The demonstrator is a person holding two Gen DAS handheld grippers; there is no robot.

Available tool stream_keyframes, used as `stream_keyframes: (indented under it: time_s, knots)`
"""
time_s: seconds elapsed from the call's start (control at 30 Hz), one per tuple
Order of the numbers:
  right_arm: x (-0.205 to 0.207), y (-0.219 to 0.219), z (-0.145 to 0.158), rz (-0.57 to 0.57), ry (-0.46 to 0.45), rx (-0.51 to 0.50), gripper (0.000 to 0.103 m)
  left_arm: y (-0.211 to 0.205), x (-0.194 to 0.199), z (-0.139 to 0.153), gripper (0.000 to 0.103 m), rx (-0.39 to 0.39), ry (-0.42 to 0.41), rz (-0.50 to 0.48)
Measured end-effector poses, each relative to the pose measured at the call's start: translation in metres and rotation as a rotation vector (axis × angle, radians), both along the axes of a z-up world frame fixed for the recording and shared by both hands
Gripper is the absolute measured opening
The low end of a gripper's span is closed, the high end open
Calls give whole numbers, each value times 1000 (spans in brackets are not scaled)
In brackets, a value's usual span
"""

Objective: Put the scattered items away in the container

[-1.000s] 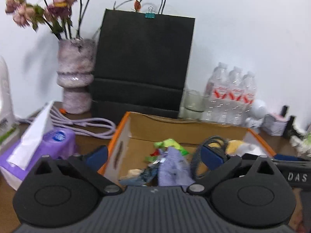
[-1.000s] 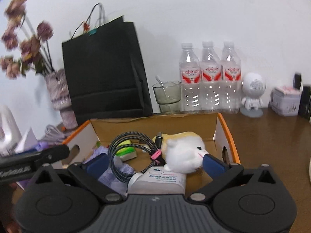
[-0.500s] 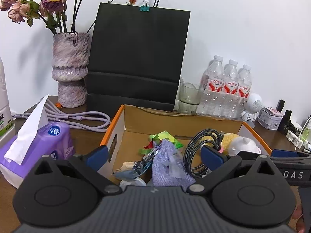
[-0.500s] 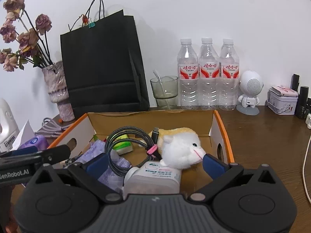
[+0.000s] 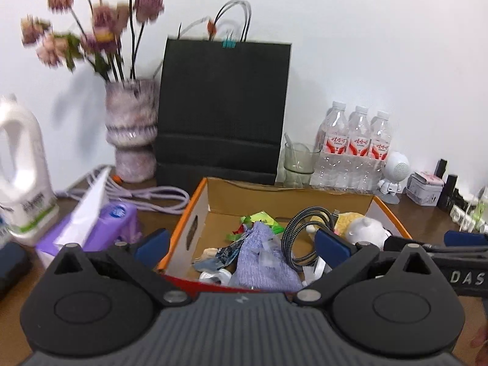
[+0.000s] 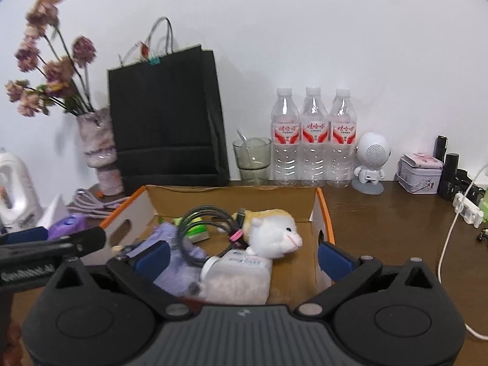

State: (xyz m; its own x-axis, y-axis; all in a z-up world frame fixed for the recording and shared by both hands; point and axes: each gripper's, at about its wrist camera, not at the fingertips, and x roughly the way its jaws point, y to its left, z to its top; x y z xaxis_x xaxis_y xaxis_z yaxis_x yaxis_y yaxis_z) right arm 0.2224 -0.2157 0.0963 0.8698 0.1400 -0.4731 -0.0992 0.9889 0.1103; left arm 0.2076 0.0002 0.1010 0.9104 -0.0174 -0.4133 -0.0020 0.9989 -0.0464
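Both grippers are hovering at the near edge of the cardboard box [image 6: 231, 196], the left gripper [image 5: 242, 245] and right gripper [image 6: 242, 256] each holding blue-padded fingers wide apart, gripping nothing. Inside the orange-rimmed box on the brown table [image 6: 381, 213], a fluffy white plush toy [image 6: 274, 236] is lying against a coiled braided cable [image 6: 207, 222], a lavender knit cloth [image 5: 262, 262] and a soft wipes pack [image 6: 238, 277]. Behind, a matte black paper bag [image 6: 164, 119] is standing beside three clear water bottles [image 6: 314, 137].

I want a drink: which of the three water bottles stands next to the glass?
The leftmost bottle in the right wrist view: it stands beside the glass, while the other two sit further toward the white robot figure.
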Motion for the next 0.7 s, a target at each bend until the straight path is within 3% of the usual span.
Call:
stream_keyframes:
  time_s: [0.17, 0.47, 0.7]
  knots:
    - [-47, -3, 10, 25, -34, 31, 103, -12, -44, 8, 103, 69, -26, 3]
    - [-112, 1, 7, 47, -14, 32, 103, -6, -101, 7, 103, 27, 17, -12]
    - [-139, 8, -10, 57, 13, 29, 103, -1, -129, -12, 103, 22, 36, -6]
